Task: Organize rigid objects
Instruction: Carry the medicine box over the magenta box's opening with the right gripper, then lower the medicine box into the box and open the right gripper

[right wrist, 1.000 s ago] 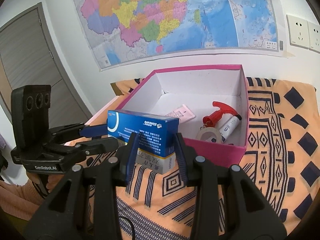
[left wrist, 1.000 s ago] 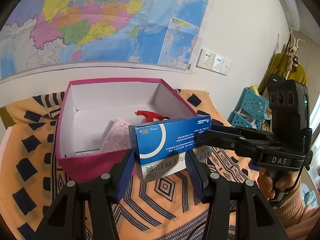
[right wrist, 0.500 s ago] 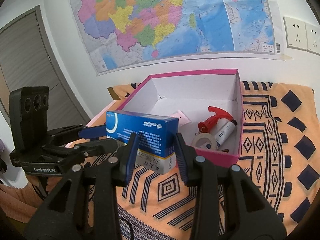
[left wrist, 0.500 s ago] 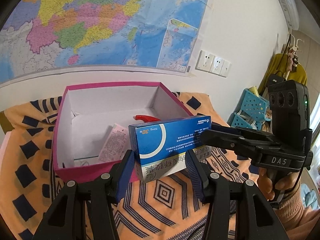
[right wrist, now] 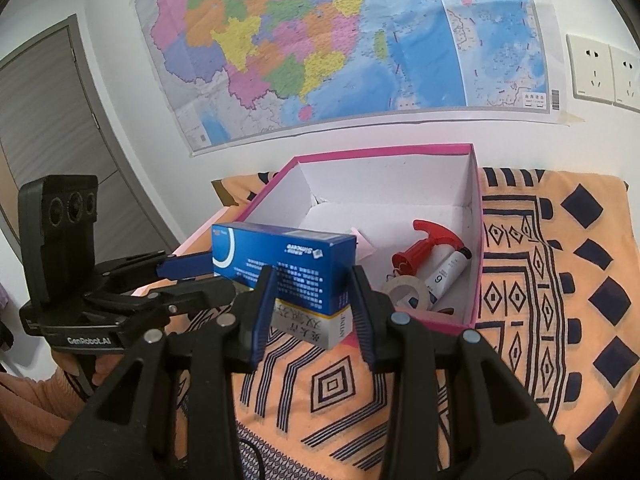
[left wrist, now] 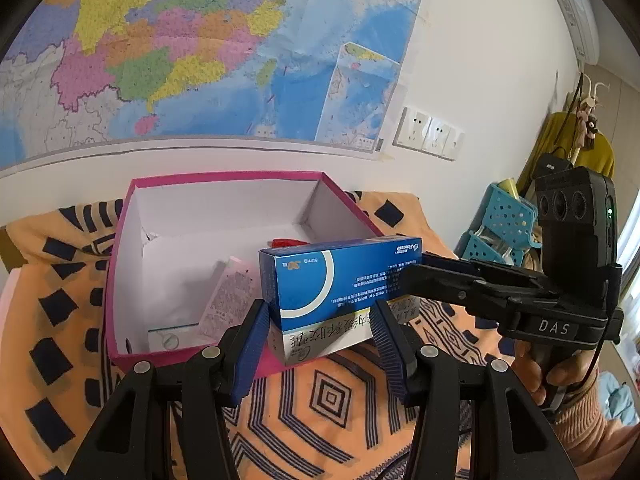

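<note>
Two stacked cartons — a blue carton (left wrist: 340, 276) on top of a white carton (left wrist: 320, 338) — are held off the orange patterned cloth (left wrist: 320, 412), just in front of the near wall of the pink box (left wrist: 120, 280). Not yet inside; this pair is the step in hand.

Left gripper (left wrist: 318, 344): fingers narrow, pads pressed on the white carton's sides at one end. Right gripper (right wrist: 314, 316): fingers narrow too, clamped on the stack at the other end, pads spanning both cartons. Each gripper shows in the other's view, reaching in from the side. Both hands share the load.

Box contents, as far as seen:
- red-handled tool (right wrist: 426, 248) lying toward the right wall
- white tube (right wrist: 448, 272) marked with a 6, beside the red handle
- roll of clear tape (right wrist: 404, 292) near the front right corner
- pink printed packet (left wrist: 228, 296) leaning near the front, partly behind the cartons
- small flat item with a blue edge (left wrist: 172, 338) at the front left floor — cannot tell what it is

Judgement: well along. Several things already sit in the box, and no other loose item shows on the cloth in either view. Left to do: lift the stack over the near wall and set it on the bare white floor at the back left.
</note>
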Available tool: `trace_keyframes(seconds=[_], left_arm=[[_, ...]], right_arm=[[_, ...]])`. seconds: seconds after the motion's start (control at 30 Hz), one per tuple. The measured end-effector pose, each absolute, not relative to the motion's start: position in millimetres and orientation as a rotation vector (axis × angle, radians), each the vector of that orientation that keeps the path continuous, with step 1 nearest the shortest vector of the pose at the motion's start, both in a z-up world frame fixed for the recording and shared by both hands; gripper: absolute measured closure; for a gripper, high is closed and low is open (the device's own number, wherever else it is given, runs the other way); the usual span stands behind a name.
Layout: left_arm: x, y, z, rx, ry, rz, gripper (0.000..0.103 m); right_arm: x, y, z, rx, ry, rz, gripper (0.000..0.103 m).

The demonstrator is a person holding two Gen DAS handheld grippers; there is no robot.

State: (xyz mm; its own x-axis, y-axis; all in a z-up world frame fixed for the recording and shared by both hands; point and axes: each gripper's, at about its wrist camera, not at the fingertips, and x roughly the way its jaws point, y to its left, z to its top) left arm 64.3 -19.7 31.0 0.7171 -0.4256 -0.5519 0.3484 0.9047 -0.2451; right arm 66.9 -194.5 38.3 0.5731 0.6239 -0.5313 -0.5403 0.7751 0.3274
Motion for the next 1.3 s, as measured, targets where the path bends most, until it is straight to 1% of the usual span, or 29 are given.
trace_keyframes(seconds=[0.8, 1.3], left_arm=[[85, -18, 30, -0.134, 0.647, -0.412, 0.051], [105, -18, 22, -0.143, 0.688, -0.393, 0.051]], right_arm=[[87, -193, 36, 0.160, 0.693, 0.668, 0.063], [111, -191, 26, 0.170, 0.729, 0.645, 0.063]])
